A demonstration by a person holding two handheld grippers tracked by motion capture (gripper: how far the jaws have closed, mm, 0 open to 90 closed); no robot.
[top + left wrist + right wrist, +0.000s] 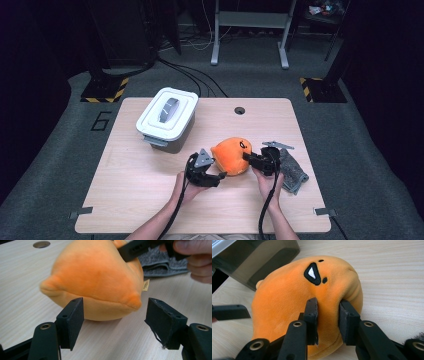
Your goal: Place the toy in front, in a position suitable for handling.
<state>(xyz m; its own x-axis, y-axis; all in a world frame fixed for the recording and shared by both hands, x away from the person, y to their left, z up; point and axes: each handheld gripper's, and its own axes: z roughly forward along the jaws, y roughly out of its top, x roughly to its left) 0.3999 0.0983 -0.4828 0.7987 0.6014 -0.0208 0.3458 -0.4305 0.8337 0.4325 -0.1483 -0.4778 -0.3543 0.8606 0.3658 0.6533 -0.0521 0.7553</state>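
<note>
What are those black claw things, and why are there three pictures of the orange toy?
A person sits at a wooden table and holds a squeeze tool, called a gripper, in each hand. One picture comes from a camera high above the table. The other two come from small cameras riding on the grippers, so you look along their black jaws.

On the table lie an orange plush toy, a white lidded box and a grey cloth.

The right gripper pinches a fold of the toy. The left gripper has its jaws apart in front of the toy, not squeezing it.
</note>
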